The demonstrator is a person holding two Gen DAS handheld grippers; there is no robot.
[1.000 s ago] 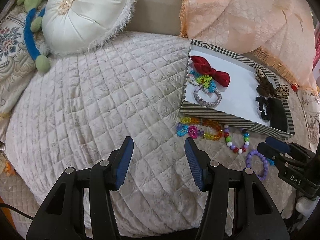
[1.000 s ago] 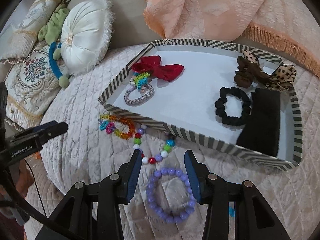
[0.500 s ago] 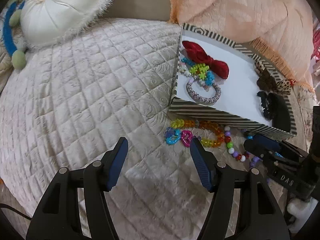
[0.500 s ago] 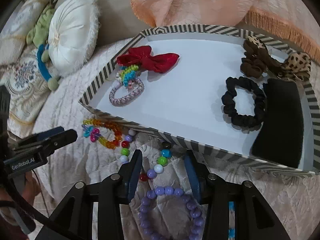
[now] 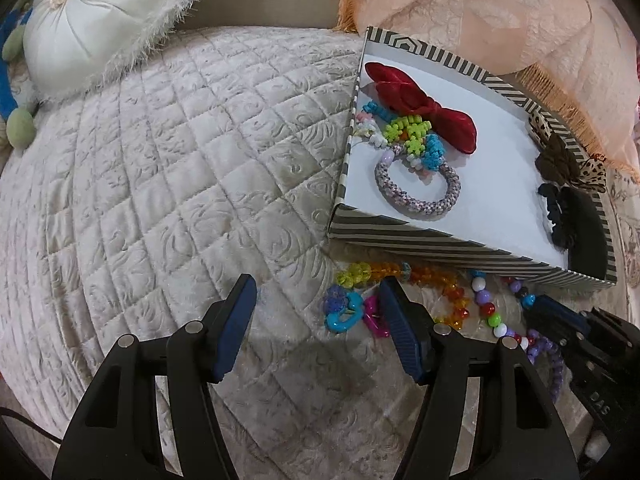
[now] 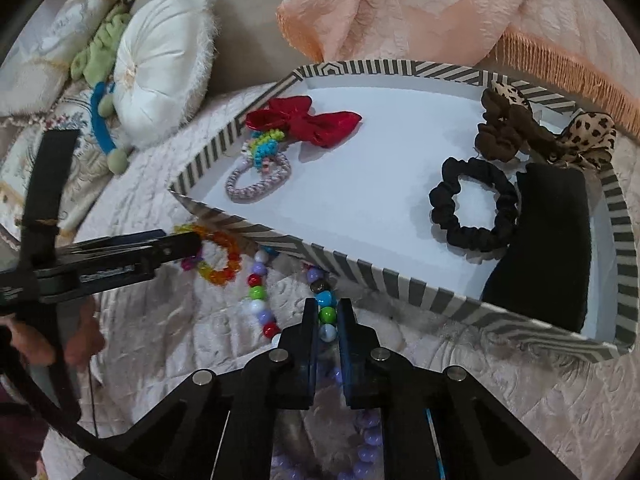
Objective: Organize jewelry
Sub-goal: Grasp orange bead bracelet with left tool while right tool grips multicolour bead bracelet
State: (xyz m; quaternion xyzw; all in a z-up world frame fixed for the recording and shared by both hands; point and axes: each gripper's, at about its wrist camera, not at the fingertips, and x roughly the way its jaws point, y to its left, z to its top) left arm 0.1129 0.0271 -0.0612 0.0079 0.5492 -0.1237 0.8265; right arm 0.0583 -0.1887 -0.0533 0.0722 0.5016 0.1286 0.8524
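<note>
A striped tray [image 6: 404, 284] [image 5: 400, 238] on the quilt holds a red bow [image 6: 308, 120], a braided bracelet [image 6: 258, 184] and dark scrunchies [image 6: 472, 204]. In front of it lie an orange and multicolour chain bracelet [image 5: 420, 280] [image 6: 218, 260], a bracelet of mixed coloured beads [image 6: 260, 292] [image 5: 492, 312] and a purple bead bracelet [image 6: 364, 440]. My right gripper [image 6: 328, 320] is shut on the mixed-bead bracelet. My left gripper [image 5: 316, 312] is open, its fingers astride the chain bracelet's blue and pink links [image 5: 348, 316].
A round white cushion [image 5: 100, 16] and a green and blue soft toy [image 6: 100, 80] lie at the back left. Peach fringed fabric [image 5: 500, 20] lies behind the tray. The quilted bed cover [image 5: 180, 160] stretches to the left.
My right gripper moved forward past the purple bracelet and closed on the mixed-bead bracelet. My left gripper moved right and forward to the chain bracelet, still open.
</note>
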